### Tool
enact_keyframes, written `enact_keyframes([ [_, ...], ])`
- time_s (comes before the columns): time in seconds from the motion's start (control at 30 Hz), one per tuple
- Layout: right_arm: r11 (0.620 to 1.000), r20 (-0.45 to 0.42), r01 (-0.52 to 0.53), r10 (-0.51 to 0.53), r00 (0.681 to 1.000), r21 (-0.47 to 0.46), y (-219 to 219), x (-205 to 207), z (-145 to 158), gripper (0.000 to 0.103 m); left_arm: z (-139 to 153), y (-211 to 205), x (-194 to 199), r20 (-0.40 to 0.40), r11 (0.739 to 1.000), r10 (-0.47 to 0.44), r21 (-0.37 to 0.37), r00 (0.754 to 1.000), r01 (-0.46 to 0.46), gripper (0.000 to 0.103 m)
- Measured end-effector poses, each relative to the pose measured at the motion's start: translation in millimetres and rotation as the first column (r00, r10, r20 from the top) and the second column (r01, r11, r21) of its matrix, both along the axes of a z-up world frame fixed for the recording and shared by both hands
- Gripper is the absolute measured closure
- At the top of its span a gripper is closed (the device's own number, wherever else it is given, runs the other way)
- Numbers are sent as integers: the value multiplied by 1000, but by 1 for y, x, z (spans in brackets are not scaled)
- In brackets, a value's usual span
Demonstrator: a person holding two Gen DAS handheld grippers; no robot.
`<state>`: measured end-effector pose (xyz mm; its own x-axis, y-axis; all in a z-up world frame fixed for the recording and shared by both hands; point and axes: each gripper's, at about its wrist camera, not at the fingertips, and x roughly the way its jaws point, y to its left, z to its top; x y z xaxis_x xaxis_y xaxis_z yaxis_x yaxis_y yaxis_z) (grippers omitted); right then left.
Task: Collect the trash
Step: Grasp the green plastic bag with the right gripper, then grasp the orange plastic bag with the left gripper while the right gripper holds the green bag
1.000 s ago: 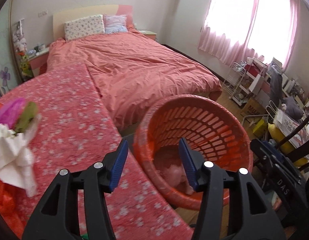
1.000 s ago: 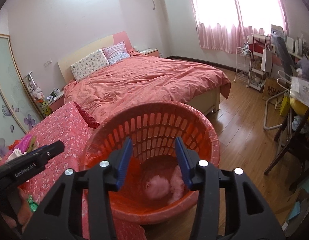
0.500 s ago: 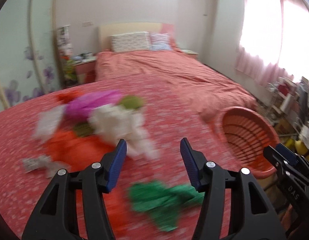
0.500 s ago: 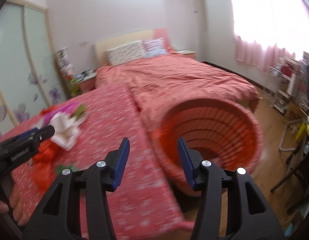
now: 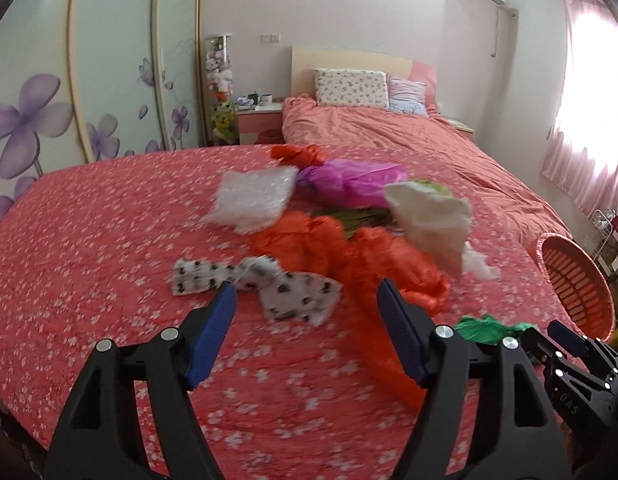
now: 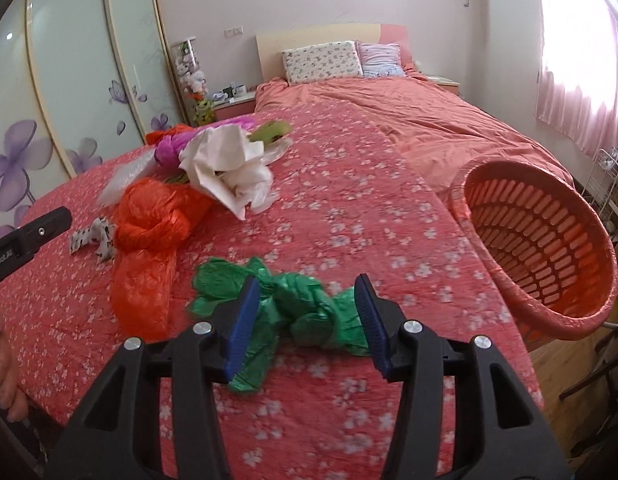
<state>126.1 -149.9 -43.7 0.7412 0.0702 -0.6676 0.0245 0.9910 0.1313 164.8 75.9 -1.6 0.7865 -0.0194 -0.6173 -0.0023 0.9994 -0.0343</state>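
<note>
Trash lies on a table under a red flowered cloth [image 5: 89, 248]: a spotted white wrapper [image 5: 297, 296], orange bags [image 5: 373, 264], a magenta bag [image 5: 349, 180], crumpled white paper [image 5: 433, 216], clear bubble wrap [image 5: 253, 200] and a green bag [image 6: 301, 312]. My left gripper [image 5: 305, 292] hovers just short of the spotted wrapper; its jaws are opening and nothing is pressed between them. My right gripper [image 6: 307, 284] stands open over the green bag, which lies between the blue pads without being squeezed. The orange slatted basket [image 6: 549, 236] sits off the table's right edge.
Behind the table is a bed [image 6: 429, 120] with pillows. Sliding wardrobe doors [image 5: 109, 80] with purple flowers line the left, beside a nightstand [image 5: 257, 116]. Pink curtains [image 5: 589, 100] and a wire trolley [image 6: 605, 176] are on the right. A hand [image 6: 5, 360] shows at the left edge.
Both views have swung left from the basket to the trash pile on the table. The left jaws have spread wider. The right gripper now stands over the green bag.
</note>
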Motion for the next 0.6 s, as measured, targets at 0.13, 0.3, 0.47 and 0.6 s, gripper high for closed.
enact_keyframes([
  [0.13,1000,-35,-7,6,999,-16,4,8,-10,61,-10,5,-7,-17,1000,-12,-15,1000,12,31],
  [0.3,999,-42,-19,17,999,-44,6,10,-15,80,-17,-2,-7,-28,999,-42,-21,999,42,31],
  [0.47,999,4,16,-16,1000,-36,-2,8,-4,82,-21,-13,-6,-40,996,-73,-45,997,71,31],
  [0.6,997,41,71,-70,997,-16,-19,5,8,82,-21,-25,-3,-45,994,-100,-52,994,98,31],
])
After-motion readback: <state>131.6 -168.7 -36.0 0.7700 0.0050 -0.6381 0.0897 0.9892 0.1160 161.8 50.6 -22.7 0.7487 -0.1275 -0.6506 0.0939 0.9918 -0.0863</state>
